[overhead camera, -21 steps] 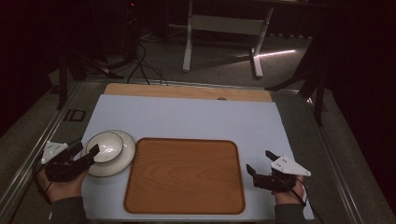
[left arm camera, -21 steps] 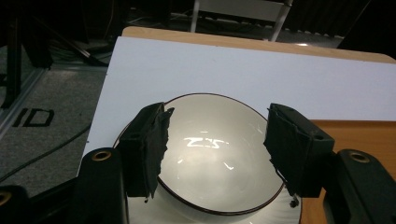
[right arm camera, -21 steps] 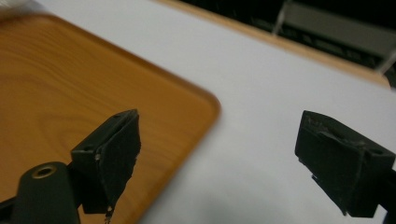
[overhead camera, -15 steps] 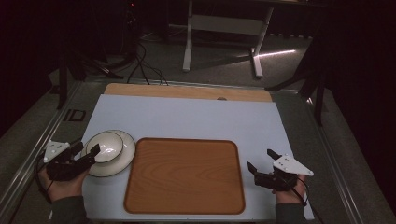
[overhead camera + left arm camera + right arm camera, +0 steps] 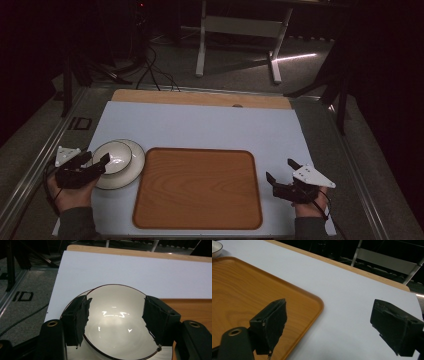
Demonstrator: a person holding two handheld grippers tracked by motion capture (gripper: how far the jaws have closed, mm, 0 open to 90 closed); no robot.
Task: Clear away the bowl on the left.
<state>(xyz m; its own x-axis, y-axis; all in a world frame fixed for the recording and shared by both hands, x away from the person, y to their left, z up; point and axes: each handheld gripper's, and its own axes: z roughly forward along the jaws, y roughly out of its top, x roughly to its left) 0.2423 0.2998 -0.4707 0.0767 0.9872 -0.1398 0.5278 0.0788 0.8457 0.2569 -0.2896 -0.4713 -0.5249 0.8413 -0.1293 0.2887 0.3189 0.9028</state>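
White and glossy, the bowl (image 5: 114,154) sits on a matching plate (image 5: 131,169) at the left of the pale mat (image 5: 210,127), just beside the left rim of the wooden tray (image 5: 197,187). In the left gripper view the bowl (image 5: 117,320) lies between the two black jaws, which stand spread wide to either side of its rim; whether the pads (image 5: 80,315) already touch the rim I cannot tell, but they are not clamped on it. Compared with the high view a moment ago, the left gripper (image 5: 97,161) has crept slightly forward so that its jaws now reach over the near edge of the bowl, while bowl and plate have not shifted. That suggests the approach is about finished and the grasp itself is the step in hand, probably ahead of a lift toward the tray. The right gripper (image 5: 282,172) has barely moved: it hovers off the tray's right edge, jaws wide apart and holding nothing, and its own view shows the tray corner (image 5: 312,302) under one jaw and bare mat under the other.
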